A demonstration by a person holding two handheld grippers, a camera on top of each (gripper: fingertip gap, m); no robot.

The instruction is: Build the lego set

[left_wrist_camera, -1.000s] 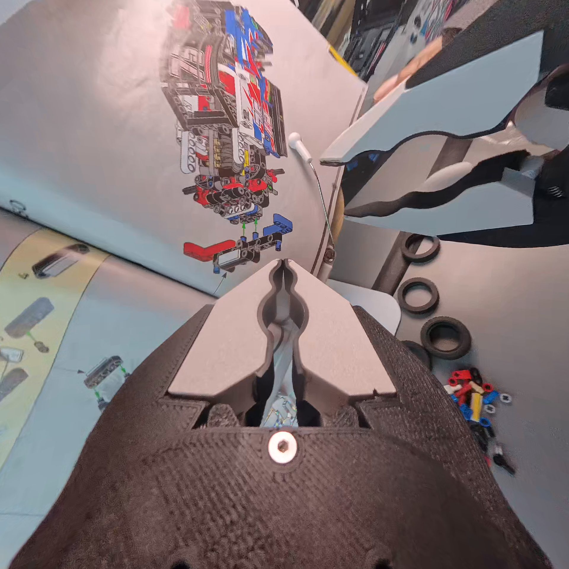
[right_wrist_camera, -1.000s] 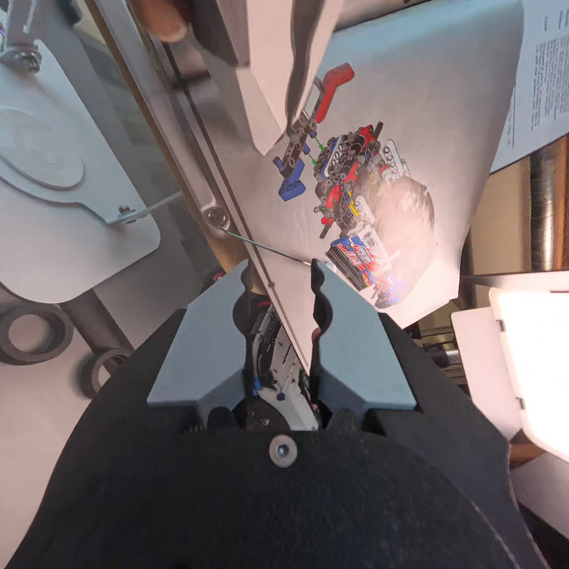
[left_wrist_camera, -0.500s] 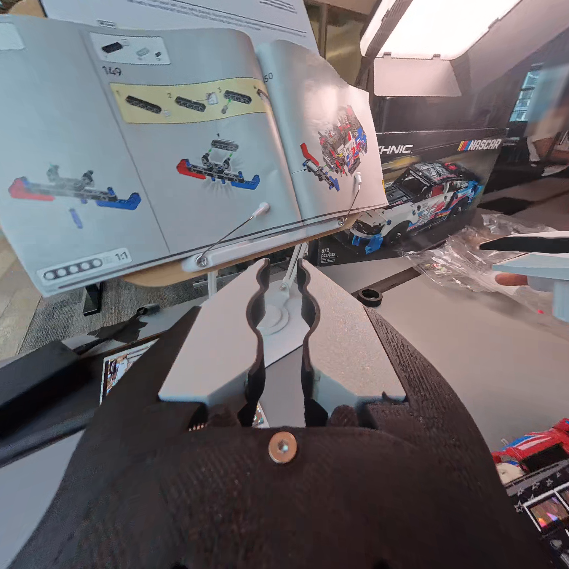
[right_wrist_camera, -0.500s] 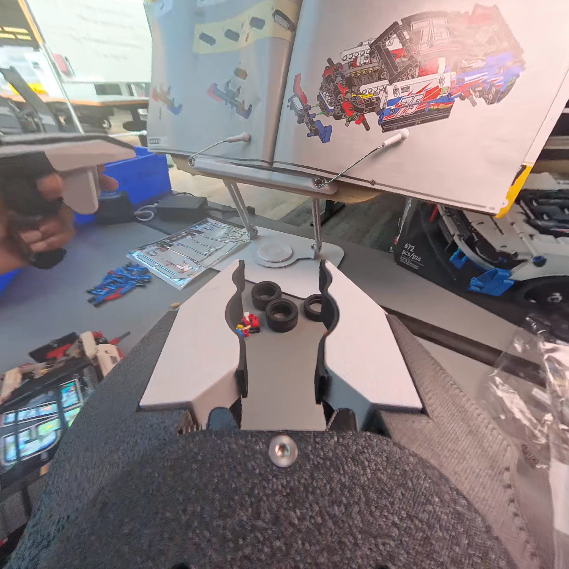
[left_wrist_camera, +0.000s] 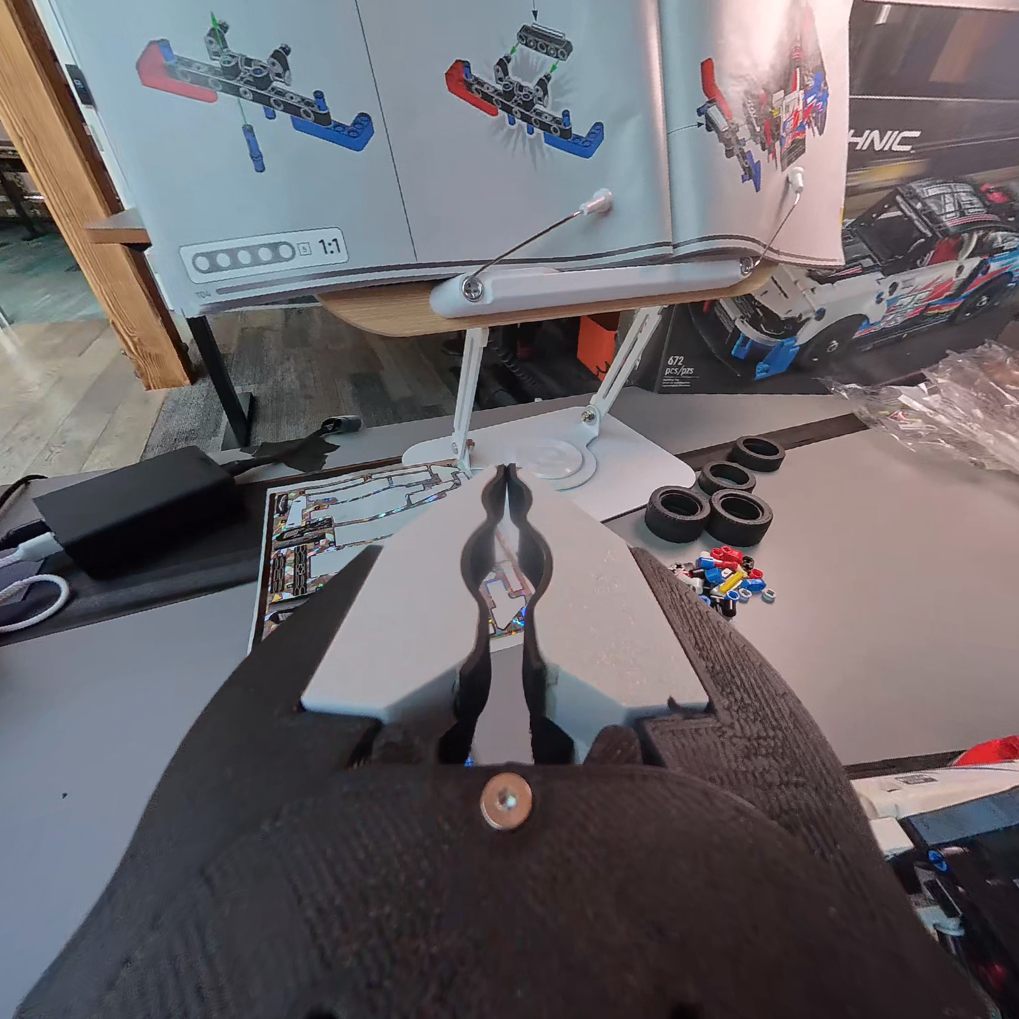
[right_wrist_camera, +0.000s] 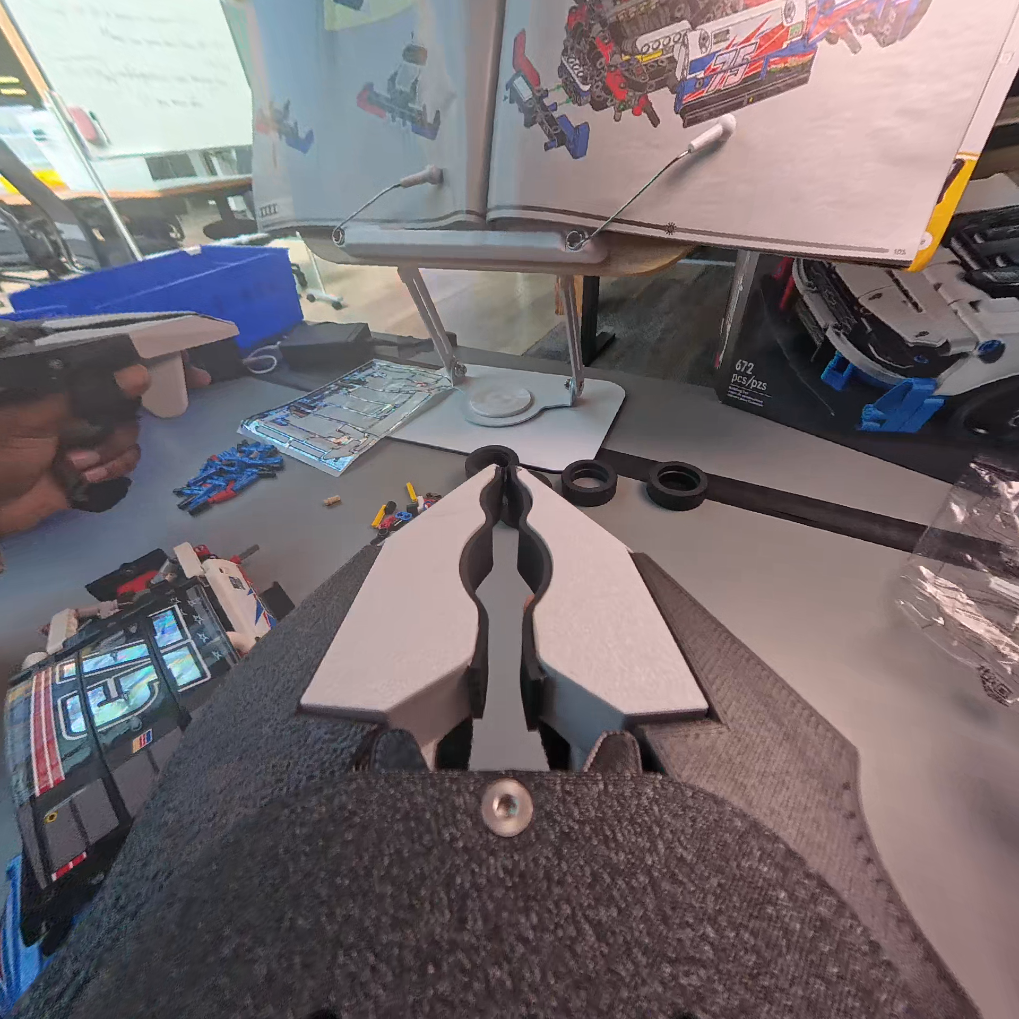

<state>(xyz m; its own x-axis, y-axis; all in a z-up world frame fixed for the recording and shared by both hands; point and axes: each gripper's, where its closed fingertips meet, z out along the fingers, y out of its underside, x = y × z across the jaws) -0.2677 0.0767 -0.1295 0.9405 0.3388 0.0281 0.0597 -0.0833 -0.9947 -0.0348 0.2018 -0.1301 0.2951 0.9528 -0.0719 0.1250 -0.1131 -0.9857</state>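
My left gripper (left_wrist_camera: 506, 468) is shut and empty, held above a holographic sticker sheet (left_wrist_camera: 331, 529). My right gripper (right_wrist_camera: 504, 468) is shut and empty, with its tips over the black tyres (right_wrist_camera: 589, 481). The instruction booklet (left_wrist_camera: 496, 138) stands open on a white stand (left_wrist_camera: 579, 287). The partly built lego car (right_wrist_camera: 110, 689) lies at the lower left of the right wrist view. A pile of small coloured parts (left_wrist_camera: 722, 579) lies beside the tyres (left_wrist_camera: 711, 502). The left gripper (right_wrist_camera: 138, 336), held in a hand, also shows at the left of the right wrist view.
The set's box (right_wrist_camera: 882, 358) stands at the back right. A crumpled plastic bag (right_wrist_camera: 970, 579) lies to the right. A pile of blue pins (right_wrist_camera: 231, 479) lies near the sticker sheet (right_wrist_camera: 347, 413). A black power adapter (left_wrist_camera: 132, 507) sits at the left, and a blue bin (right_wrist_camera: 165, 287) behind. The tips of one gripper are about 25 cm away from the tips of the other. To reach the partly built lego car (right_wrist_camera: 110, 689) in a straight line is about 15 cm for my right fingers, about 25 cm for my left.
Both grippers were at the booklet page a second ago. They pulled back and opened, and now both have shut with nothing in them and sit lower over the table.
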